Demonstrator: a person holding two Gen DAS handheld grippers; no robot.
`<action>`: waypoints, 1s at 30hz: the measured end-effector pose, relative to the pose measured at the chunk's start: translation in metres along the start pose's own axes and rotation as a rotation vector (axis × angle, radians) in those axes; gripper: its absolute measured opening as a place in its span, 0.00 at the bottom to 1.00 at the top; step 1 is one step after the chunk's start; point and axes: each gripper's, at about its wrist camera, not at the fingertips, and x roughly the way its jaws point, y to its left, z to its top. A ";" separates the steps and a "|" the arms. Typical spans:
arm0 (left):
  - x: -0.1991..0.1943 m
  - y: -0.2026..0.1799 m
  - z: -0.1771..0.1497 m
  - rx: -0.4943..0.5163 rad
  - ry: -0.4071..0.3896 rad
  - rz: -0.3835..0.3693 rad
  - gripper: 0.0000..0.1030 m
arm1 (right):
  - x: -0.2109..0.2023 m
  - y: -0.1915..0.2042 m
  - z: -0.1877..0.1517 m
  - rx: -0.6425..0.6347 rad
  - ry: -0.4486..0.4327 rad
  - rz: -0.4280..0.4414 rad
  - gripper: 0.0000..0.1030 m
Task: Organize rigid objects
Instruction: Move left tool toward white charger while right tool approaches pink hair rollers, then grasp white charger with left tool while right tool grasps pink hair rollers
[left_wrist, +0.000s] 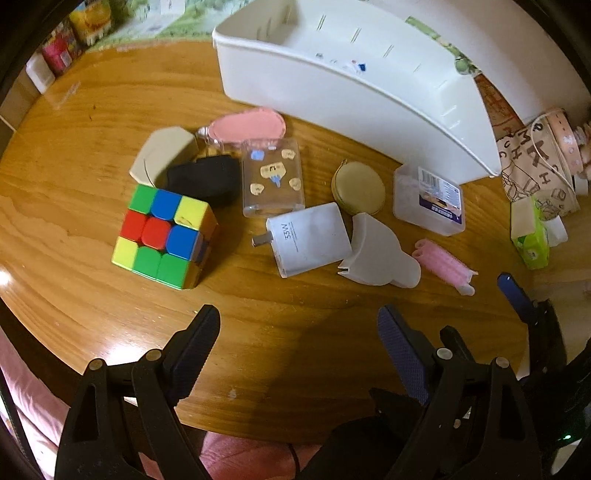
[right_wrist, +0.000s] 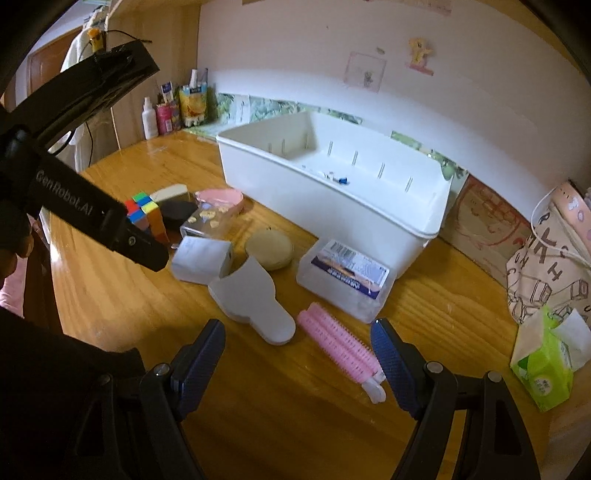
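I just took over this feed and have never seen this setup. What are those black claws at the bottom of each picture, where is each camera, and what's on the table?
There is no robot arm: a person holds a two-finger gripper in each hand, and each carries a fisheye camera looking along its fingers. One picture is from the left gripper, the other from the right gripper. Both stand open and hold nothing.

On the wooden table lie a Rubik's cube, a white charger, a round gold tin, a clear labelled box, a pink hair roller and a white plastic piece. Behind them stands a nearly empty white bin.
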 end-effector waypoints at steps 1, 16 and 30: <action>0.002 0.001 0.001 -0.012 0.011 -0.010 0.86 | 0.002 0.000 -0.001 0.004 0.008 -0.001 0.79; 0.033 0.019 0.037 -0.227 0.118 -0.090 0.86 | 0.029 -0.012 -0.008 0.040 0.107 -0.039 0.79; 0.054 0.009 0.056 -0.231 0.170 -0.034 0.86 | 0.059 -0.025 -0.009 0.047 0.174 -0.058 0.79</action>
